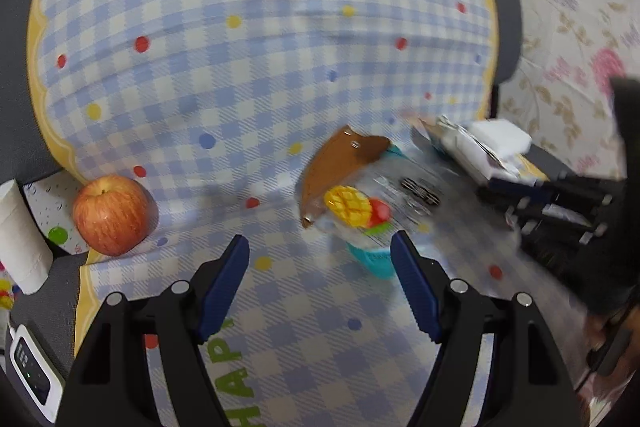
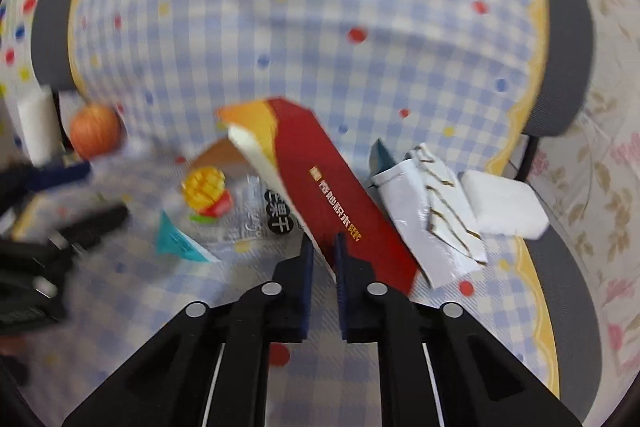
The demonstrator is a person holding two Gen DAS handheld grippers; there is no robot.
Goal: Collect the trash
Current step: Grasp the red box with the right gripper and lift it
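One apple point(image 1: 113, 214), one paper roll point(image 1: 20, 235), one red carton point(image 2: 336, 187), one fruit-printed snack bag point(image 1: 360, 203), one white wrapper point(image 2: 432, 215), one white sponge point(image 2: 504, 203).

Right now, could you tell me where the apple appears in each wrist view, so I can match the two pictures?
Left wrist view: the apple sits at the lower left, on the checked cloth's edge, beside a white paper roll.
Right wrist view: the apple is at the middle left, blurred, next to the same roll.
Shared landmark: the fruit-print snack bag, lying to the right of the apple in both.
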